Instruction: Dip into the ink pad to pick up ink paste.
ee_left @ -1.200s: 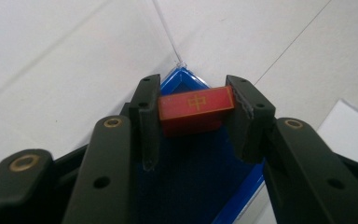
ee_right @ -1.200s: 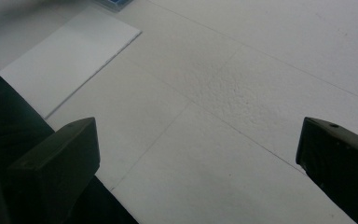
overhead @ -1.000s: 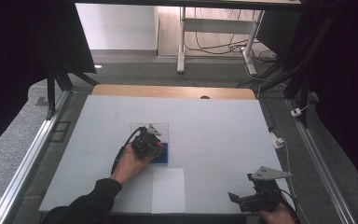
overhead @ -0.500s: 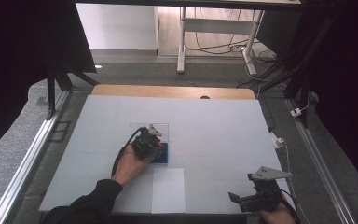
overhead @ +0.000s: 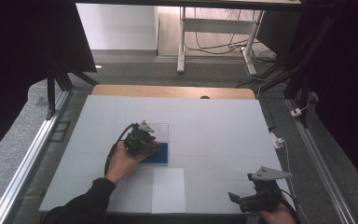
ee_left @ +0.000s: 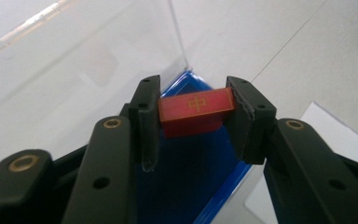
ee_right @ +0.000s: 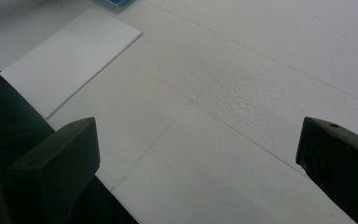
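Red block (ee_left: 196, 109) clamped between pads of left hand-held gripper (ee_left: 193, 116), held just above blue tray (ee_left: 186, 182) beside clear lid (ee_left: 98, 60). Right hand-held gripper (ee_right: 196, 158) jaws wide apart, empty, over desk (ee_right: 242, 93).

The left gripper (overhead: 145, 140) hides part of the blue tray (overhead: 162, 154); its red block (ee_left: 196, 108) looks tiny from the high view.

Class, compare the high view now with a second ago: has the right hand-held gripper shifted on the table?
No. The right hand-held gripper sits in the same spot, right of the white sheet at the table's near edge.
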Tool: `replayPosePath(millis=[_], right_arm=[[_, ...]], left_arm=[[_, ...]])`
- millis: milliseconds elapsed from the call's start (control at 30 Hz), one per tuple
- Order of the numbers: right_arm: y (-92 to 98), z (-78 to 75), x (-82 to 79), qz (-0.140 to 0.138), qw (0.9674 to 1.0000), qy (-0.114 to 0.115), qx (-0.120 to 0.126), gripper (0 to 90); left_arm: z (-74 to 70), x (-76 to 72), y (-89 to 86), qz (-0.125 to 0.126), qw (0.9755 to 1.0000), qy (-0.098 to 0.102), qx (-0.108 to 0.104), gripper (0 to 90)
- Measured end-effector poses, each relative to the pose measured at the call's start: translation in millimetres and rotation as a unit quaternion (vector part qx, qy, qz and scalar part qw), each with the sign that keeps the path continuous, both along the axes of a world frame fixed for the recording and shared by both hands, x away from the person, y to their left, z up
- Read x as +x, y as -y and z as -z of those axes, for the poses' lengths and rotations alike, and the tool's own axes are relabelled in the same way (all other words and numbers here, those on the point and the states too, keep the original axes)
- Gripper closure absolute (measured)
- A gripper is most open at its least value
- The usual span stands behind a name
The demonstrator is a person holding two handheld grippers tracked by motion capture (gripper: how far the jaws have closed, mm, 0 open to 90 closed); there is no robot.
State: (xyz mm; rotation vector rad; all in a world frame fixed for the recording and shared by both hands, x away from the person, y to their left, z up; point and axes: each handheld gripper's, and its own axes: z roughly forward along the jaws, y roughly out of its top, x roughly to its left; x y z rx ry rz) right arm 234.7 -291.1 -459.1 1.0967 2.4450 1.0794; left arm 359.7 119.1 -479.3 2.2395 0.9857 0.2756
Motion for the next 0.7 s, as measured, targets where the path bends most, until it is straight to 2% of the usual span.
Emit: replayPosePath(millis=[200,367,700], right_arm=[[-0.1,0.0,-0.2,0.0,1.0,0.001,0.0,0.0],[-0.2,0.0,-0.3,-0.001,1.0,0.001,-0.001,0.0],[-0.4,0.1,-0.1,-0.001,1.0,-0.001,0.0,0.0]], left_arm=[[-5.0,-2.6,-14.8,-0.006,1.0,0.003,0.004,57.8],[-4.6,-2.3,-26.6,-0.021,0.9998,-0.004,0.003,57.7],[9.5,1.7,-36.6,-0.045,0.9984,-0.025,0.022,57.7]])
